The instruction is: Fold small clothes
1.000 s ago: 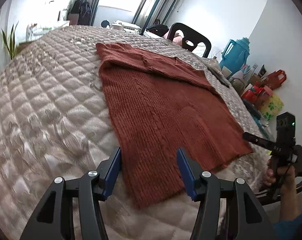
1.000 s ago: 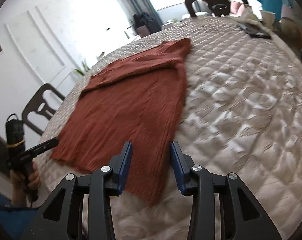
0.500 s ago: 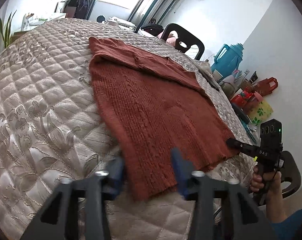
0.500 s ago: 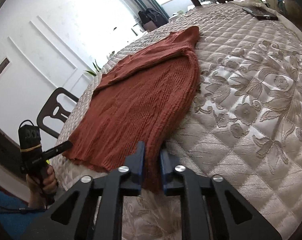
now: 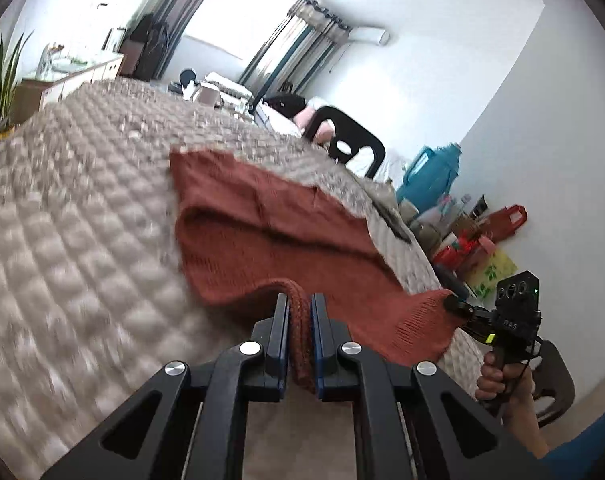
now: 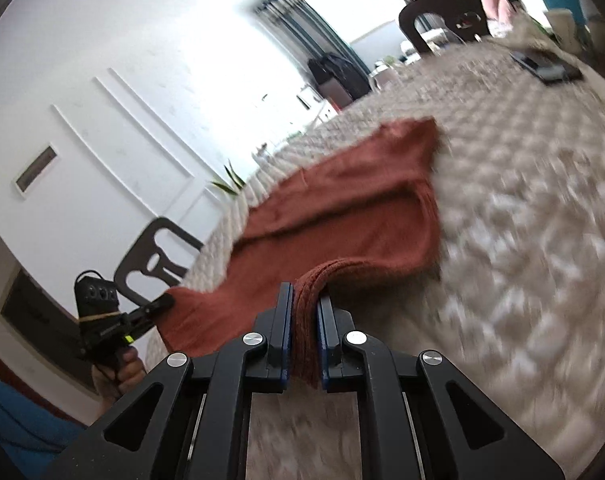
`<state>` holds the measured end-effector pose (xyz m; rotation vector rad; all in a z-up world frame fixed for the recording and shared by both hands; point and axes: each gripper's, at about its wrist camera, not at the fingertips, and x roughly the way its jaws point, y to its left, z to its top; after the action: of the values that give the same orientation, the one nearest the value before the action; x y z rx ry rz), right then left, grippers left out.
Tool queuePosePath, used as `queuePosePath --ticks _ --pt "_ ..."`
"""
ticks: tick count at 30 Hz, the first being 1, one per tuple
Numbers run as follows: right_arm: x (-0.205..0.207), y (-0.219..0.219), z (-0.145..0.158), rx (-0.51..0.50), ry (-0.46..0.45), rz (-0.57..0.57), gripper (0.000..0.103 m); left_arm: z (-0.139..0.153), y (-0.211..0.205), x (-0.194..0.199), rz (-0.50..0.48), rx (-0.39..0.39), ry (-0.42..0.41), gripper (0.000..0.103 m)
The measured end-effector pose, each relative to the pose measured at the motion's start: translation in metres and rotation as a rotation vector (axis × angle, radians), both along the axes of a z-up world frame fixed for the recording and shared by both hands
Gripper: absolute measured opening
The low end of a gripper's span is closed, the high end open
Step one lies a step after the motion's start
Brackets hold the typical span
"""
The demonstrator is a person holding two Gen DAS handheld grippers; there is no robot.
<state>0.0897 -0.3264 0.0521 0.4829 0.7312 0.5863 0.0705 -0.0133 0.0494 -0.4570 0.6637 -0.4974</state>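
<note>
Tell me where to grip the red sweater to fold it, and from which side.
Grip the near hem at its two corners, coming in from the near edge of the quilt. The sweater lies flat with the hem nearest and the sleeves already folded across the far end, so lifting both corners carries the body over evenly. The left gripper and right gripper are pinched there now.

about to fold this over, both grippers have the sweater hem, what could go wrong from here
1. Each grip is just a pinch of bunched knit at the near hem: left gripper, right gripper. The sweater might slip out mid-lift.
2. The hem sags between the two grips, so the fold could land crooked or creased.
3. The folded-in sleeve lies loose on top and may shift. The far end could drag on the quilt.
</note>
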Motion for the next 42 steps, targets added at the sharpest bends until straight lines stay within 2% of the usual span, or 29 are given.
queuePosePath --ticks 5,9,22,29,32,34,35,36,37,38,42 --pt "0.031 0.003 0.018 0.000 -0.059 -0.008 0.010 0.016 0.003 0.037 0.030 0.019 -0.034 0.011" --pt "0.065 0.001 0.026 0.010 -0.076 -0.023 0.010 0.021 0.009 0.069 0.057 0.020 -0.025 0.011" --pt "0.162 -0.007 0.014 0.062 -0.004 -0.086 0.010 0.019 0.017 0.174 0.109 0.020 0.027 0.008" --pt "0.202 -0.025 0.006 0.147 0.042 -0.176 0.010 0.018 0.006 0.228 0.107 0.056 0.055 0.006" --pt "0.216 -0.029 -0.002 0.097 0.082 -0.219 0.010 0.001 0.003 0.249 0.112 0.105 0.122 0.007" --pt "0.216 -0.029 -0.003 0.030 0.085 -0.233 0.011 -0.009 0.007 0.248 0.126 0.116 0.152 0.008" --pt "0.213 -0.027 -0.001 -0.008 0.071 -0.227 0.012 -0.010 0.009 0.243 0.128 0.114 0.148 0.012" --pt "0.209 -0.024 0.002 -0.054 0.048 -0.209 0.018 -0.011 0.011 0.236 0.135 0.120 0.142 0.016" --pt "0.207 -0.022 0.004 -0.086 0.032 -0.195 0.023 -0.010 0.012 0.231 0.134 0.125 0.133 0.027" --pt "0.206 -0.019 0.005 -0.118 0.021 -0.177 0.023 -0.010 0.013 0.225 0.130 0.130 0.121 0.035" --pt "0.214 0.000 0.003 -0.218 0.024 -0.077 0.024 -0.010 0.007 0.213 0.101 0.199 0.095 0.038"
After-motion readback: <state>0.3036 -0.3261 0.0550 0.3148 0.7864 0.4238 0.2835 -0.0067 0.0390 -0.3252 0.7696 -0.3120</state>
